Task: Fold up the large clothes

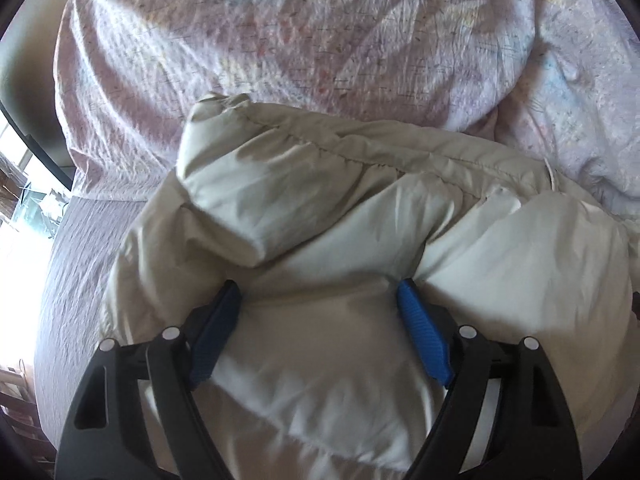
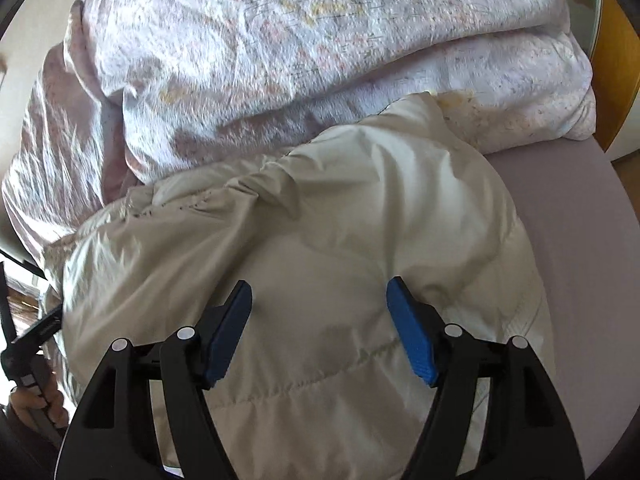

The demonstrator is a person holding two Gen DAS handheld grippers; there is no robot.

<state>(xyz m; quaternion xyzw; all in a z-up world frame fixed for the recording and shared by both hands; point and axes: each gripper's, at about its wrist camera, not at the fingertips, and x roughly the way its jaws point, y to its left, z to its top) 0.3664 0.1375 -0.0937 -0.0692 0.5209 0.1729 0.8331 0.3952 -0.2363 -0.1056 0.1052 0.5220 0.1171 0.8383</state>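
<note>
A puffy off-white quilted jacket (image 1: pixel 320 208) lies bunched on the bed; it also shows in the right wrist view (image 2: pixel 320 208). My left gripper (image 1: pixel 320 300) is open, its blue pads pressed against the jacket with a puffed fold between them. A sleeve or hood end (image 1: pixel 216 152) lies folded over the jacket's far left part. My right gripper (image 2: pixel 320 296) is open just above the jacket's right part, nothing held. The left gripper and the hand holding it show at the left edge of the right wrist view (image 2: pixel 32 352).
A rumpled pale floral duvet (image 1: pixel 300 32) is heaped behind the jacket, also in the right wrist view (image 2: pixel 300 40). A mauve bed sheet (image 2: pixel 580 240) lies bare to the right and to the left (image 1: pixel 72 260). A bright window (image 1: pixel 24 192) is at far left.
</note>
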